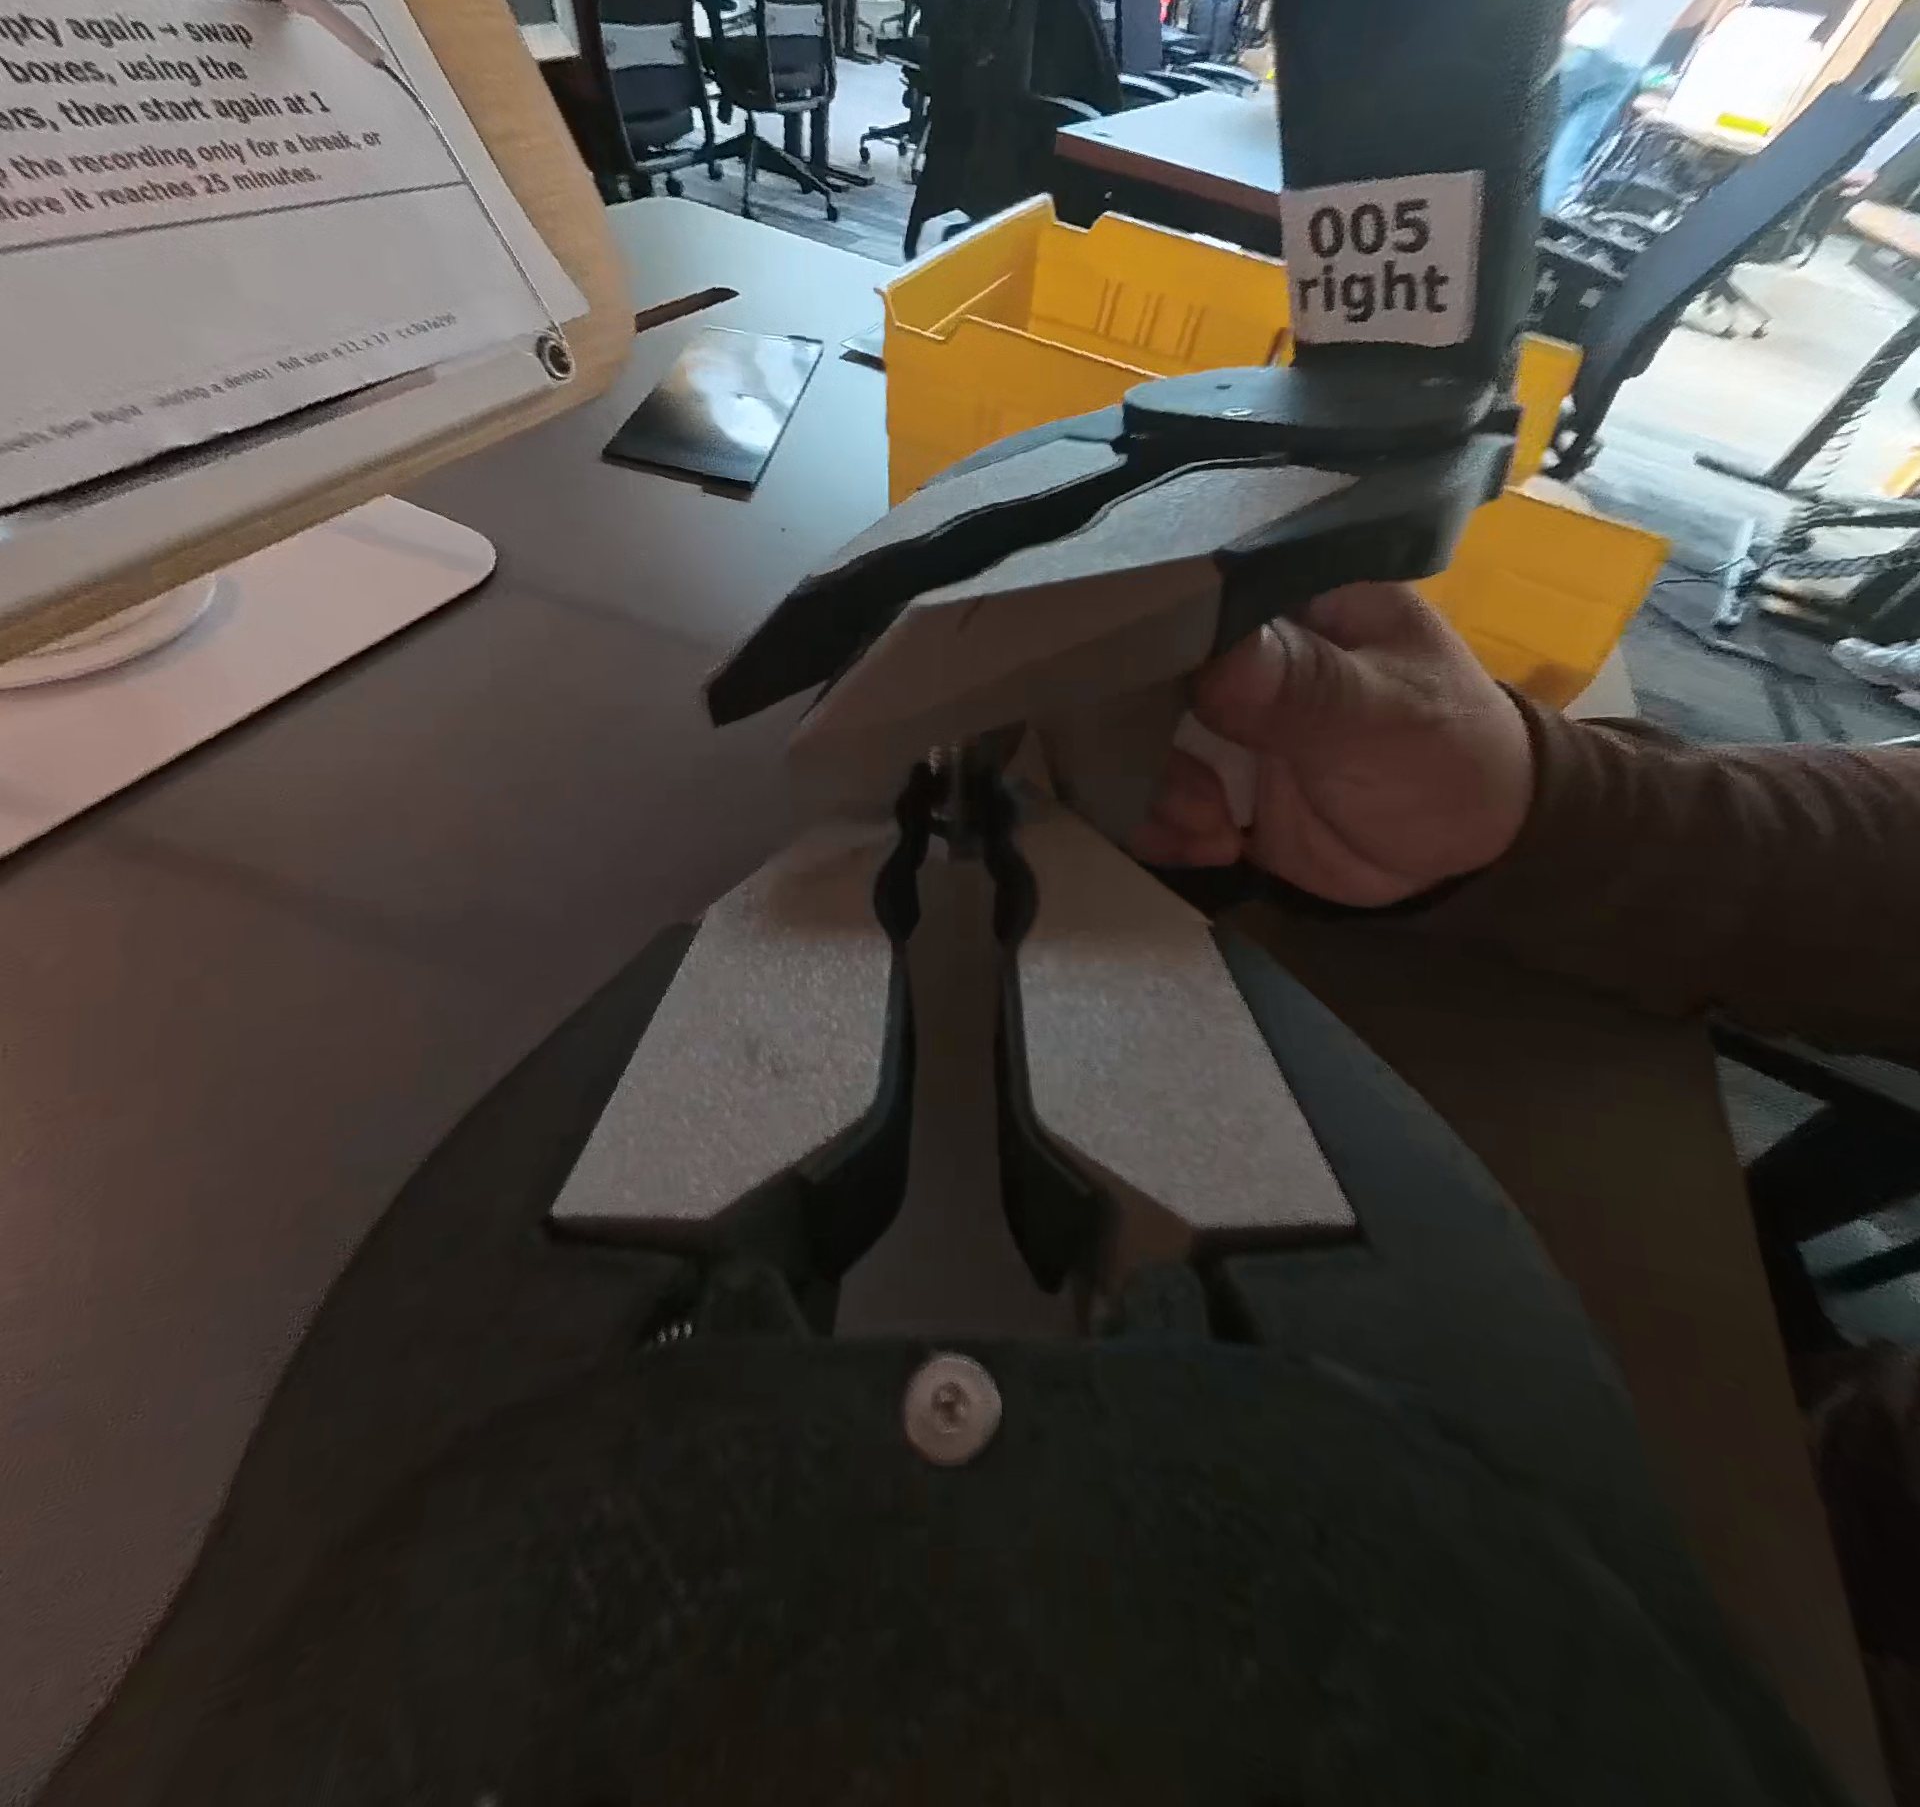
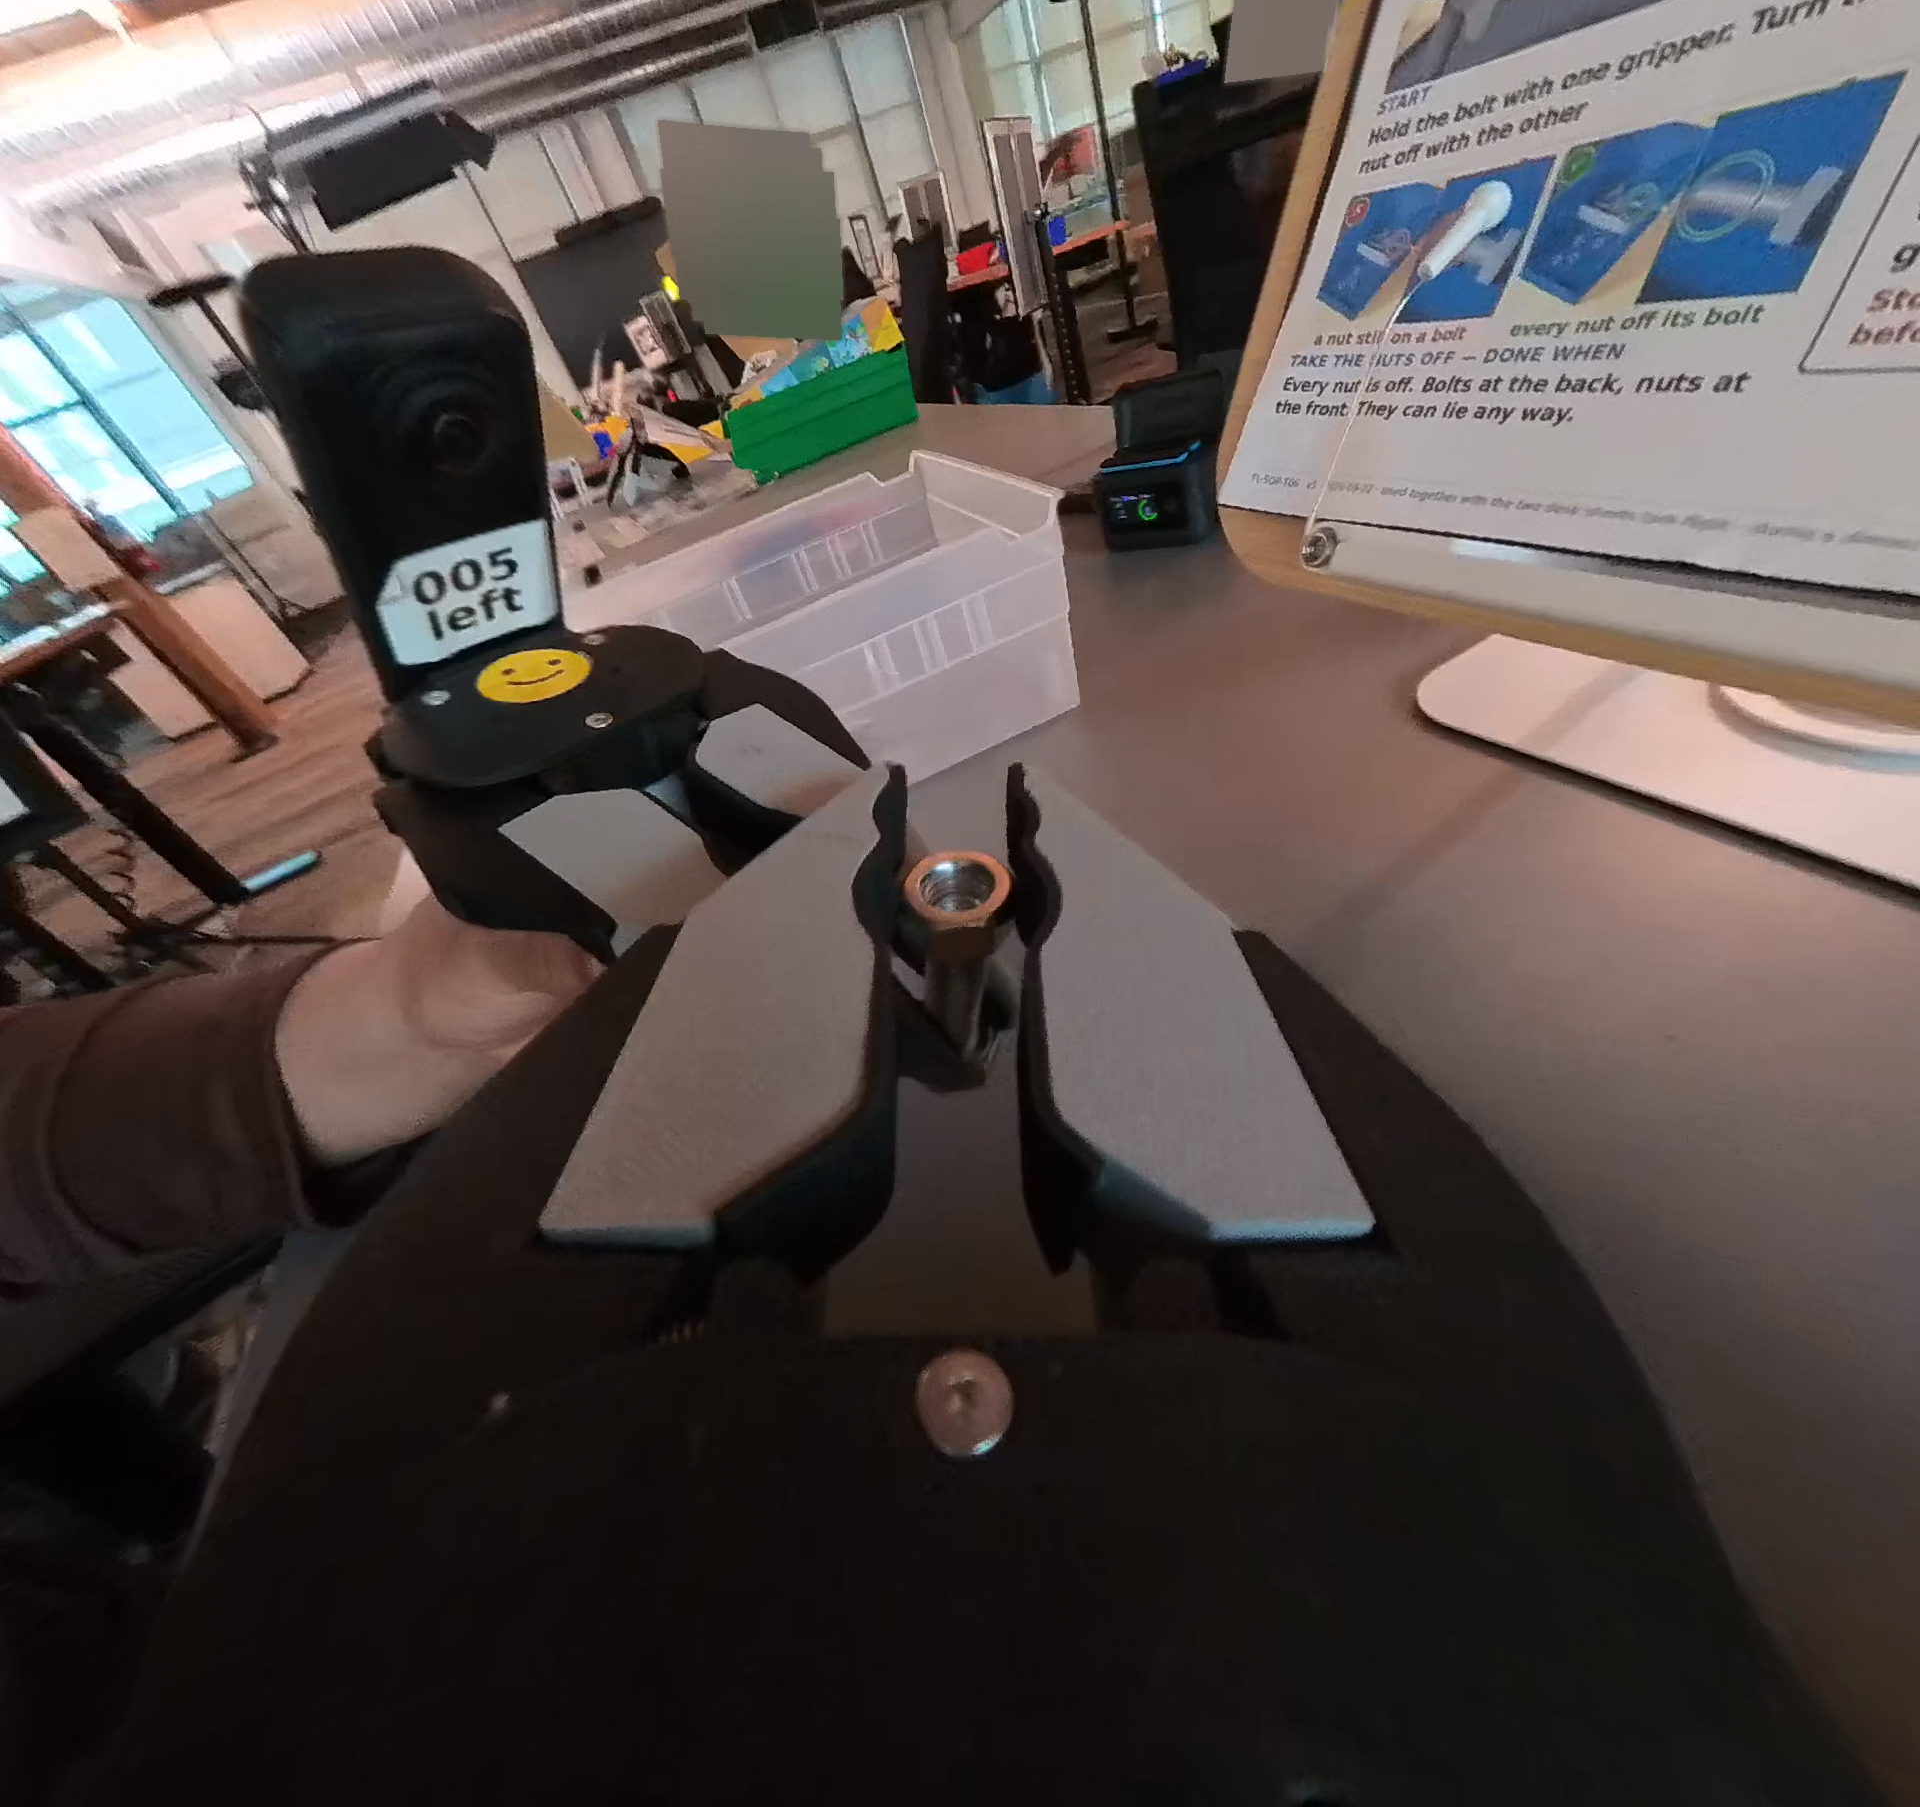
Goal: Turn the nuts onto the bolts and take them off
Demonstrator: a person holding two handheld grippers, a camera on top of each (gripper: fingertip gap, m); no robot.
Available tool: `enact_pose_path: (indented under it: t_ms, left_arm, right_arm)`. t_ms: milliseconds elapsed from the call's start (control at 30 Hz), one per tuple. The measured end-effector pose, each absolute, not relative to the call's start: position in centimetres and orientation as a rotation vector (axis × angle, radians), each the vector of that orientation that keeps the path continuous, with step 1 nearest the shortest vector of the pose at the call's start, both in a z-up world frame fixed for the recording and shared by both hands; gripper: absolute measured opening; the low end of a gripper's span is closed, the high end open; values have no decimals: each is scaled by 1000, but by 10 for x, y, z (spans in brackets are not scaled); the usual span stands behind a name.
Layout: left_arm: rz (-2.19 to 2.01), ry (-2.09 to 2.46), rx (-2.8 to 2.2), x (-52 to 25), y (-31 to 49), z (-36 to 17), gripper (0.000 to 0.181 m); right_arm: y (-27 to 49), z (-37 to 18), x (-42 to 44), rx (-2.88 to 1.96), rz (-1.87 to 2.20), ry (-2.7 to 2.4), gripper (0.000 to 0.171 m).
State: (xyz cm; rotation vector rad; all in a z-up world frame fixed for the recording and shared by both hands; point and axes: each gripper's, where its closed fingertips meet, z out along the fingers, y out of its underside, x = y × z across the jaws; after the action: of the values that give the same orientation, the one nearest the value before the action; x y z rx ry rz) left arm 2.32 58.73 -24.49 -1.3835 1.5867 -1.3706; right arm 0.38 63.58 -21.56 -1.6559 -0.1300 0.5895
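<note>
In the right wrist view my right gripper [image 2: 956, 796] is shut on a silver hex nut [image 2: 956, 890], threaded hole facing the camera, with a metal shank [image 2: 951, 988] running down behind it. My left gripper [image 2: 623, 822] reaches in from the left, its tips hidden under the right fingers. In the left wrist view my left gripper [image 1: 954, 807] is nearly closed on a small threaded bolt end [image 1: 948, 770]. The right gripper [image 1: 769, 692] crosses just above it and hides the nut. Both are held above the dark table [image 1: 312, 926].
A yellow bin [image 1: 1039, 334] stands behind the grippers, and a clear plastic bin [image 2: 904, 594] on the other side. An instruction board on a white stand [image 2: 1610, 303] is close by, also in the left wrist view [image 1: 208, 199]. A black flat slab [image 1: 717, 417] and a small black device [image 2: 1153, 500] lie on the table. The grippers' ends are close to 5 centimeters from one another.
</note>
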Motion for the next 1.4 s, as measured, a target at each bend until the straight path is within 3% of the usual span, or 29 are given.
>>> enact_pose_path:
  t_ms: [167,467,600,700,833,933,1200,1400]
  left_arm:
    - [-1576,1556,-1470,21,588,-245,8]
    - [-1315,1559,-1426,22,607,-251,8]
    - [-1305,1592,-1393,22,598,-251,8]
    - [-1288,1604,-1360,21,593,-246,8]
    - [-1282,1598,-1317,18,589,-237,7]
    - [-1297,1586,-1297,15,586,-230,8]
    - [-1290,1603,-1290,16,582,-232,8]
    - [-1291,1597,-1311,15,586,-235,8]
  right_arm:
    - [630,-199,24,-1552,704,-22,15]
    - [620,-187,19,-1627,387,-157,15]
    - [563,-82,-7,-1572,241,-334,15]
    - [500,15,27,-1494,56,-315,15]
    - [431,51,101,-1529,-173,-173,15]
    - [392,10,151,-1622,-236,-25,15]
    - [366,-223,217,-2143,-63,351,15]
    - [390,-312,201,-2530,38,343,16]
